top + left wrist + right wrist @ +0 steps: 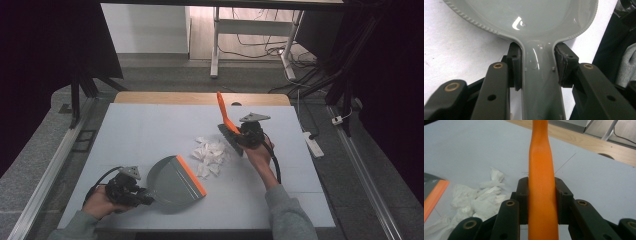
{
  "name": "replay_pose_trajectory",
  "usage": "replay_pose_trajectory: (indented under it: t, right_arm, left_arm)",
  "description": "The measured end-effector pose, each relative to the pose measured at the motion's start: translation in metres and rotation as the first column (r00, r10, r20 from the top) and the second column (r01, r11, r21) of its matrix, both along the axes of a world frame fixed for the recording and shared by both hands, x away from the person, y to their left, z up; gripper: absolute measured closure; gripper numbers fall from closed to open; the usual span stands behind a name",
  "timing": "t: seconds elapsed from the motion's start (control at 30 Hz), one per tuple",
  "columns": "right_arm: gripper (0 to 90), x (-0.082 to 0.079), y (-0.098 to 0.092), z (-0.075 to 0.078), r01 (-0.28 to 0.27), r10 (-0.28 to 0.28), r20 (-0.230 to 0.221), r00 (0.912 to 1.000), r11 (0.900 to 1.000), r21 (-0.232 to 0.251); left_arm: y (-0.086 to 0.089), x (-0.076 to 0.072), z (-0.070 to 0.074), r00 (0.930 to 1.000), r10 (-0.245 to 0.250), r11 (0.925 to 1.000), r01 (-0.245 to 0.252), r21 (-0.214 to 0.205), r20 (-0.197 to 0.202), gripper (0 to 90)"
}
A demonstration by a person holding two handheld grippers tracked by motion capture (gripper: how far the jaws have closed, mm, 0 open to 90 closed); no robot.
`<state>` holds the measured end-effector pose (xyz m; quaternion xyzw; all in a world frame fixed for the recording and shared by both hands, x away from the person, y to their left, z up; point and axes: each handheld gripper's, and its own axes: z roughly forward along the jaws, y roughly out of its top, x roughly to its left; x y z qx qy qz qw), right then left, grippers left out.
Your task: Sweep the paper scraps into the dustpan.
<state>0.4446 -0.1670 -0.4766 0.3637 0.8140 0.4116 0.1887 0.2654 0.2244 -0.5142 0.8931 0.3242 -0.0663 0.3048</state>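
Paper scraps [210,156] lie in a loose white heap on the table [150,130], between the two tools and not yet gathered, so by my judgement the sweeping has barely begun and nearly all of it is left. The left gripper [537,66] has its fingers [515,66] pressed tight on the neck of the grey dustpan [175,182], whose orange lip faces the heap just beyond it. The right gripper [541,195] clamps the orange handle of the brush [227,125] between its fingers [562,197], the brush head sitting beside the heap's far edge.
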Motion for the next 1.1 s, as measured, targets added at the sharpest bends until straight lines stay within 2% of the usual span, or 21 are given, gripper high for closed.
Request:
replay_pose_trajectory:
  t: [0.3,0.53,0.67,1.0,1.1]
  right_arm:
    - [69.9,0.009,0.010,-0.004,0.025,-0.025,-0.024,0.9994,0.9994,-0.025]
    - [69.9,0.011,0.027,-0.006,0.008,-0.009,-0.041,0.9991,0.9994,-0.035]
    - [69.9,0.008,0.036,-0.007,-0.010,0.008,-0.046,0.9989,0.9989,-0.046]
    - [69.9,-0.004,0.052,-0.008,-0.059,0.057,-0.064,0.9964,0.9979,-0.029]
    - [69.9,-0.013,0.058,-0.008,-0.086,0.084,-0.064,0.9944,0.9960,-0.025]
  left_arm:
    - [-0.003,0.006,-0.002,0.9999,-0.004,1.0000,0.004,-0.004,-0.011,61.5]
    - [-0.004,0.007,-0.001,1.0000,-0.001,1.0000,0.001,-0.004,-0.008,61.5]
    - [-0.005,0.007,-0.001,1.0000,0.003,1.0000,-0.003,-0.006,-0.009,61.5]
    - [-0.011,0.008,-0.001,0.9999,0.012,0.9999,-0.012,-0.008,-0.010,61.4]
    - [-0.012,0.008,-0.001,0.9999,0.013,0.9999,-0.013,-0.008,-0.009,61.4]
